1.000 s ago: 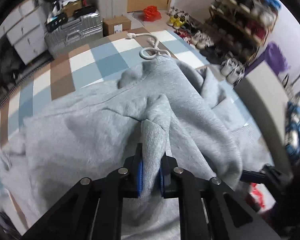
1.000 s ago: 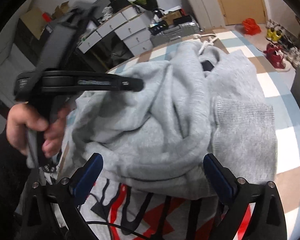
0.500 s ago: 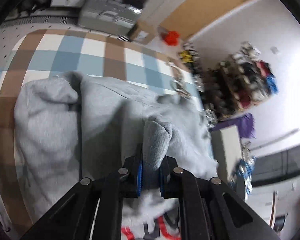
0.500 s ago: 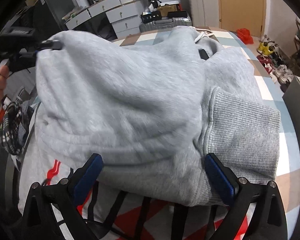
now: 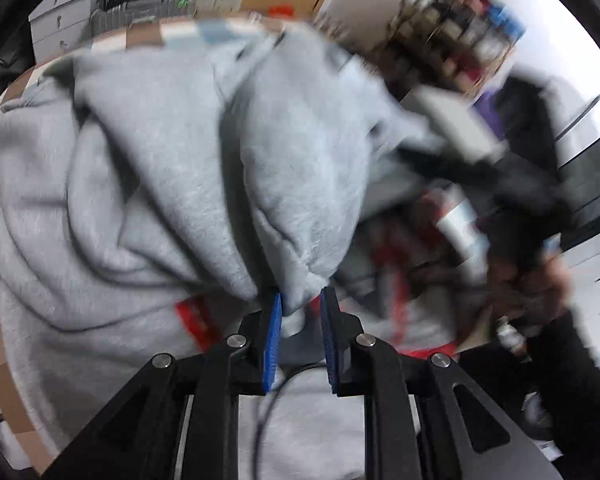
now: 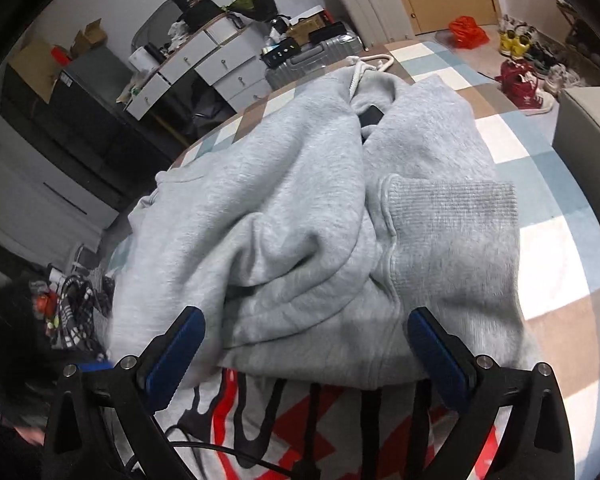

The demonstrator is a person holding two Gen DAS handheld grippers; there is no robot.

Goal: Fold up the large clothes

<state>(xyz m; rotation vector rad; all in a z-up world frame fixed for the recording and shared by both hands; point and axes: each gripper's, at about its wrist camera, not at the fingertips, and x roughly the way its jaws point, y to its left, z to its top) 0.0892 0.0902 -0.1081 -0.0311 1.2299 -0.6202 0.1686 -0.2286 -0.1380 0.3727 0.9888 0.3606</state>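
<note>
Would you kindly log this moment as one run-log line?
left gripper: opening, hoodie fold between pads | right gripper: open, empty | hoodie: bunched on bed

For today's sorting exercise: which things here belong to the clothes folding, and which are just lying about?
Part of the job:
- grey hoodie
- left gripper, jaws just opening, a fold of the hoodie between them
- right gripper, open

Lying about:
- suitcase
- red bag
- shoes
- drawers

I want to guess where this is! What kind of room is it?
Probably a bedroom at home. A grey hoodie lies on a checked cover, likely a bed. White drawers, a silver suitcase and shoes on the floor stand around it.
</note>
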